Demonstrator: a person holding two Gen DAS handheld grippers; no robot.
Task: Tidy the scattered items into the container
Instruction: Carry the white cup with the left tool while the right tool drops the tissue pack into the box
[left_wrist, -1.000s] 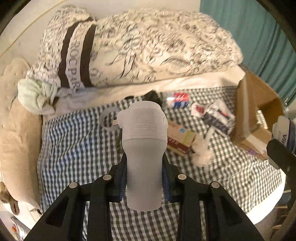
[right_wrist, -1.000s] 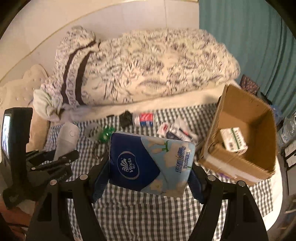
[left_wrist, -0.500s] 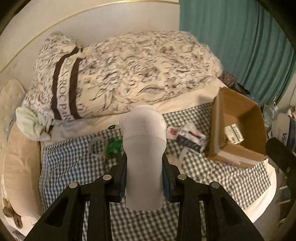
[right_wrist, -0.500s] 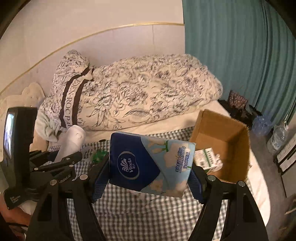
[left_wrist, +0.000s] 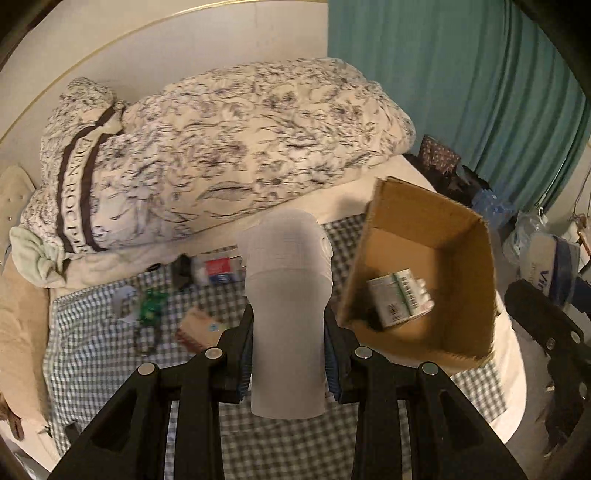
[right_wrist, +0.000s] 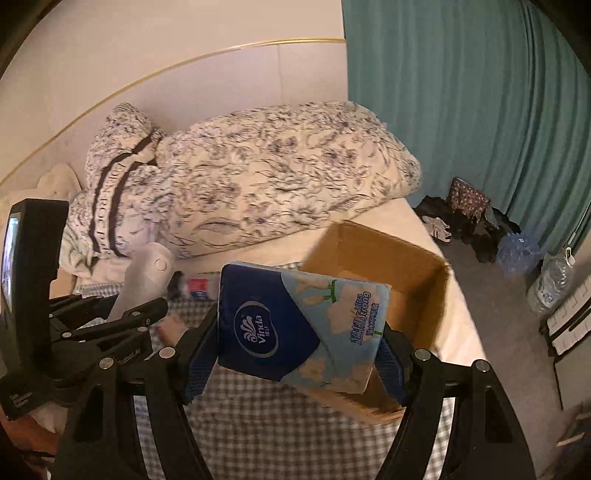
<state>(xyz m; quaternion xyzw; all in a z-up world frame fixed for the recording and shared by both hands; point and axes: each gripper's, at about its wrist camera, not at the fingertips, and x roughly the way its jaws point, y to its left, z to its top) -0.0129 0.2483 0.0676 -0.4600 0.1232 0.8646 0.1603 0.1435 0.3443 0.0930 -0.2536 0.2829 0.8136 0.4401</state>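
Grey bottle (left_wrist: 288, 317) upright in left tongs (left_wrist: 288, 354), label possibly blank

Checked bed (left_wrist: 96, 354) with cardboard box (left_wrist: 458, 229)

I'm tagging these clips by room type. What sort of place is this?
Most likely a bedroom: a floral duvet is bunched on a bed with a checked sheet, a padded headboard runs behind, and teal curtains hang on the right.

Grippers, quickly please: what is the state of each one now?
Left gripper: closed on the grey bottle.
Right gripper: closed on the tissue pack.
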